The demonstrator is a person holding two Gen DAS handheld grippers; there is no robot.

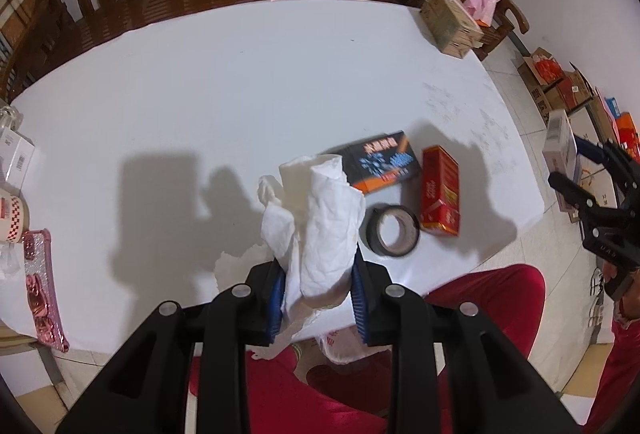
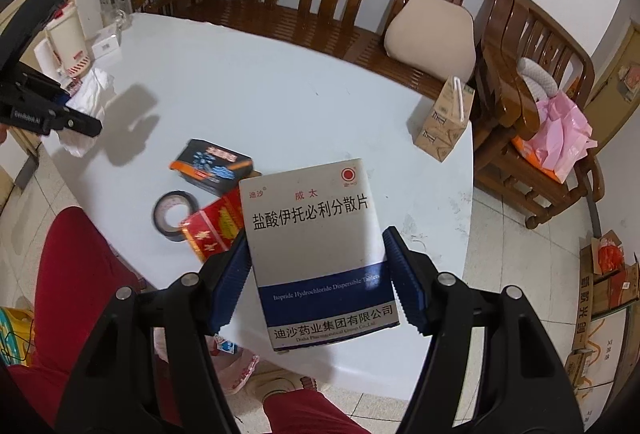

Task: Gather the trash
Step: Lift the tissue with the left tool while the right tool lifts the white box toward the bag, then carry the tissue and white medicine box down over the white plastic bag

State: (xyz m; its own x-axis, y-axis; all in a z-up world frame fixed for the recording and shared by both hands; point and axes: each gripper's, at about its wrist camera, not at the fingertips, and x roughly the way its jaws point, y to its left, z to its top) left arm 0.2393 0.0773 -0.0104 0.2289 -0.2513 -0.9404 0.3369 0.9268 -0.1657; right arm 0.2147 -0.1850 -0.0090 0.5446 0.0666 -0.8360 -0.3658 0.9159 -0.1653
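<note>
- Left gripper [image 1: 318, 304]: clenched on a crumpled white paper tissue [image 1: 320, 226], held above the white round tabletop [image 1: 200, 94]; the tissue's long axis runs straight out from the blue pads, free end pointing away.
- Right gripper [image 2: 318, 274]: grasping a white-and-blue cardboard medicine box [image 2: 320, 250] by its side edges, lifted over the tabletop edge; long axis along the fingers, printed face toward the camera.
- On the tabletop: black carton [image 1: 380, 164], red carton [image 1: 440, 196], black tape roll [image 1: 393, 231], grouped close together.
</note>
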